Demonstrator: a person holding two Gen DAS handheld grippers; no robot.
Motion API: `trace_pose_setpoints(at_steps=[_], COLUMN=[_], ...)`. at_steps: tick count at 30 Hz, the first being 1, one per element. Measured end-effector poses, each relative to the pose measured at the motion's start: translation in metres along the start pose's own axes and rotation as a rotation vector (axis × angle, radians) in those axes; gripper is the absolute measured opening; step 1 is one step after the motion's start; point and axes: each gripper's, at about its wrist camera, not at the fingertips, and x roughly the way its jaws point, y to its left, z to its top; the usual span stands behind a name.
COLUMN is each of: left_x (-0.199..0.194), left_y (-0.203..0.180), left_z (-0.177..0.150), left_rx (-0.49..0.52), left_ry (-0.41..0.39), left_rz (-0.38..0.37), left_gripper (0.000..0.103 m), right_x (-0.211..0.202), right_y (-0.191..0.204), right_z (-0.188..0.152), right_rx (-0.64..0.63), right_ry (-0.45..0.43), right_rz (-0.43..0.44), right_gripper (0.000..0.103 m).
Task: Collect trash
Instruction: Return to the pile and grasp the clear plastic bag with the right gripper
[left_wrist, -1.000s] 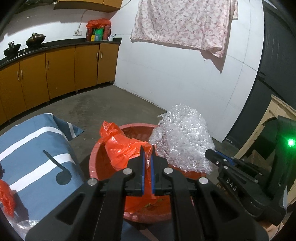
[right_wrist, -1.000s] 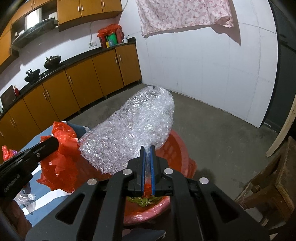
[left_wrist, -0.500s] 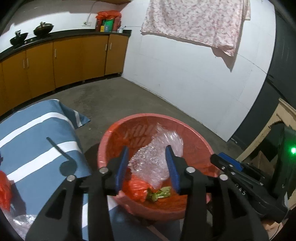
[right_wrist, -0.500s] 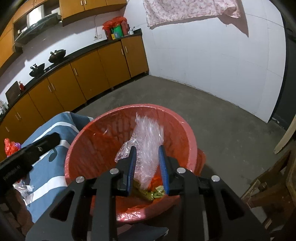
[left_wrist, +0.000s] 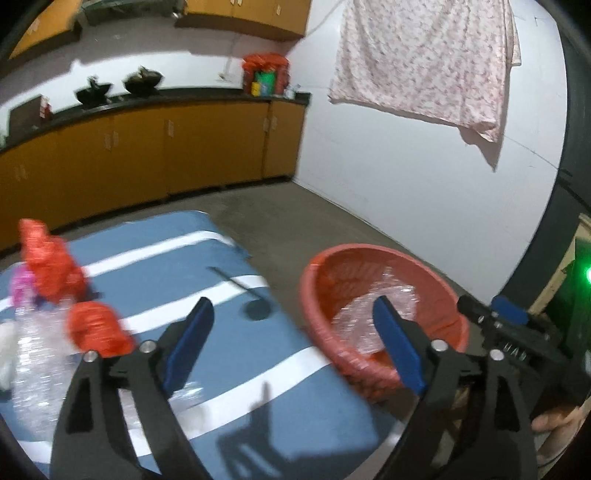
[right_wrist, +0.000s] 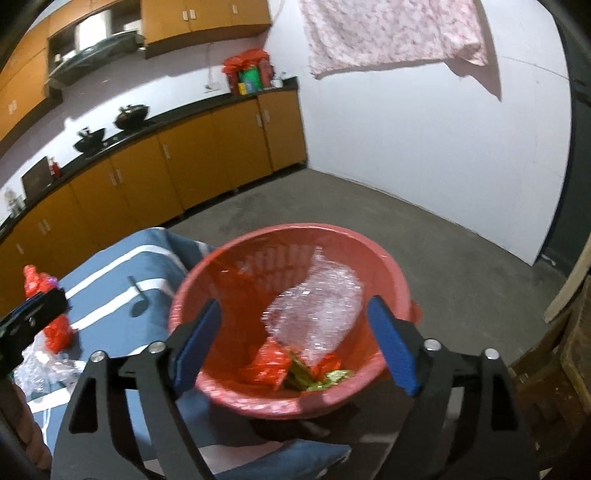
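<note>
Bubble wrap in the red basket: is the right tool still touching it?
Apart. The right wrist view shows the right tool with jaws just opened wide, and the bubble wrap lying loose inside the red basket beyond the pads, with nothing between them.

Your round red plastic basket (right_wrist: 236, 280) sits right of the blue white-striped cloth (left_wrist: 229, 354); a clear bubble-wrap sheet (right_wrist: 314, 310) lies inside it, crumpled red plastic bags (left_wrist: 55, 266) on the cloth's left.

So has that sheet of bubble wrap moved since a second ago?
Yes. The bubble wrap was held above the red basket; now it lies inside, dropped as the right gripper jaws opened.
</note>
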Motion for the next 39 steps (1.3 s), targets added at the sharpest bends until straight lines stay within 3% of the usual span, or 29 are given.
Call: trace_pose_setpoints(at_steps=[8, 15, 21, 29, 39], left_x=[-0.075, -0.123, -0.154, -0.172, -0.172], left_y=[0.063, 0.14, 0.197, 0.226, 0.236], left_z=[-0.027, -0.065, -0.091, -0.105, -0.114], left_rx=[-0.025, -0.14, -0.249, -0.297, -0.336], left_ry=[-0.056, -0.023, -0.009, -0.011, 0.007], left_rz=[0.206, 0.382, 0.478, 0.532, 0.534], left_gripper=[0.099, 0.099, 0.099, 0.099, 0.099], right_x=[-0.011, -0.014, -0.004, 0.015, 0.032], right_y=[0.069, 0.149, 0.209, 0.25, 0.281], right_z=[-0.008, -0.027, -0.05, -0.078, -0.096], right_rx=[-0.075, -0.191, -0.319, -0.37, -0.466], right_ry=[0.001, 0.037, 0.096, 0.172, 0.222], right_rz=[0.14, 0.288, 0.377, 0.395, 0.367], right_gripper=[0.086, 0.086, 0.068, 0.066, 0.066])
